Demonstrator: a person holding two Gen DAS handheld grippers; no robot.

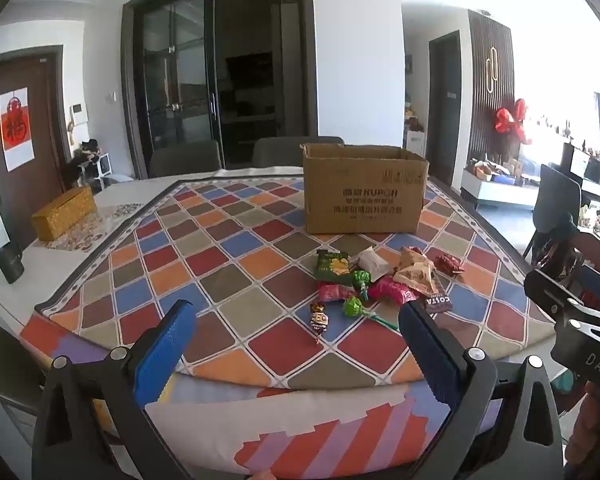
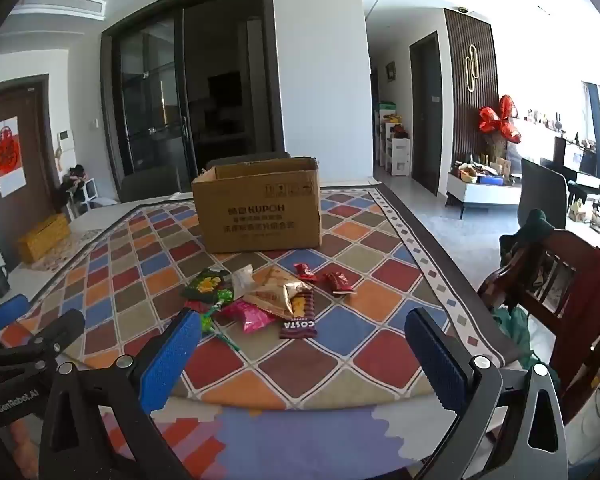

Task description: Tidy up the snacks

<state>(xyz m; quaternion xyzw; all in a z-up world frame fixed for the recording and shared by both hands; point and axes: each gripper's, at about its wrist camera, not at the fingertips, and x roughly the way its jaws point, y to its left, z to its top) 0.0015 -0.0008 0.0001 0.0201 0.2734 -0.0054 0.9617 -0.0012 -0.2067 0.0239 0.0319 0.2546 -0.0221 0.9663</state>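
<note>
Where checkered cloth (image 1: 236, 264) lies flat, crinkly wrappers (image 1: 380, 280) before boxy cardboard (image 1: 364, 196).

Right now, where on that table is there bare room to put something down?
Free: the checkered cloth left of the snack pile, reaching toward the gold box, and the strip between pile and near edge. Crowded: the gap between pile and cardboard box. Both the left gripper and right gripper are open, empty.

Bare cloth (image 1: 236, 280) fills the left and lower middle of the frame, open for passage. The snack pile (image 1: 380, 284) clutters centre right, and the cardboard box (image 1: 364, 196) blocks behind it.
</note>
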